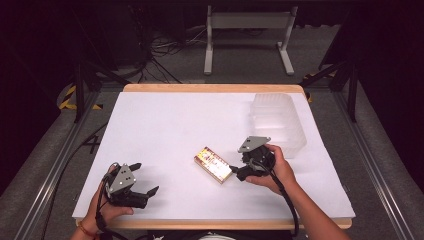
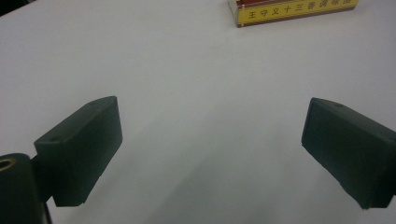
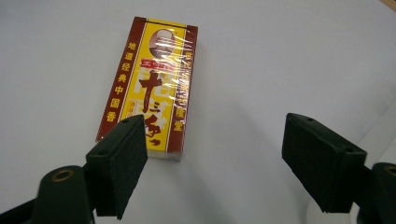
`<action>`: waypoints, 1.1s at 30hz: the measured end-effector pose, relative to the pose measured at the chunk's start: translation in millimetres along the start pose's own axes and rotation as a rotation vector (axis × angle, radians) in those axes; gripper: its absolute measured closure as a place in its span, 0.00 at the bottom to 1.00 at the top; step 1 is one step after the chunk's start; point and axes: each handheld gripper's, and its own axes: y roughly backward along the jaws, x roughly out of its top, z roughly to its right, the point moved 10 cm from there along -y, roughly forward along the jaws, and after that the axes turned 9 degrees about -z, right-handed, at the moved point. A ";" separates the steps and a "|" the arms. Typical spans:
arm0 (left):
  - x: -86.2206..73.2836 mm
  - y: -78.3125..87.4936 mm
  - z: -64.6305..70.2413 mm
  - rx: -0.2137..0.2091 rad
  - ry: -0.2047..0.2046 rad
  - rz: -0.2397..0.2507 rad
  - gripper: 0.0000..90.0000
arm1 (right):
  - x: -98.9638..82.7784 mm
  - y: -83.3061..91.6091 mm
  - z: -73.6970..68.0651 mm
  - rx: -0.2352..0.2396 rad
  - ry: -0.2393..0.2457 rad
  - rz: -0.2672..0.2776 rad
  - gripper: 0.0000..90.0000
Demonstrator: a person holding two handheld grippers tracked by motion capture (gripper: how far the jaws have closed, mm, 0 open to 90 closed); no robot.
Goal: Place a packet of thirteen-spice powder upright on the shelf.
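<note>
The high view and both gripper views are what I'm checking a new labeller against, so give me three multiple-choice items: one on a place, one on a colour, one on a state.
1. Where does the clear plastic container sit on the table?
A. far right part
B. near left corner
C. centre

2. What colours mark the face of the box?
A. blue and white
B. yellow and dark red
C. green and black

3. How do the jaws of the right gripper stand?
A. shut on the box
B. shut on nothing
C. wide apart, holding nothing

Answers:
1. A, since the high view has the container at the far right, beyond the right hand.
2. B, since the right gripper view shows a yellow panel with dark red borders.
3. C, since the right gripper view shows bare table between the jaws, with the box lying just ahead of one of them. The left gripper is open too.
</note>
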 end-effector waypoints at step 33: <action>-2.1 -1.4 1.5 -0.009 -0.019 -0.011 0.07 | 55.7 -55.4 -25.8 0.112 0.027 -0.162 0.27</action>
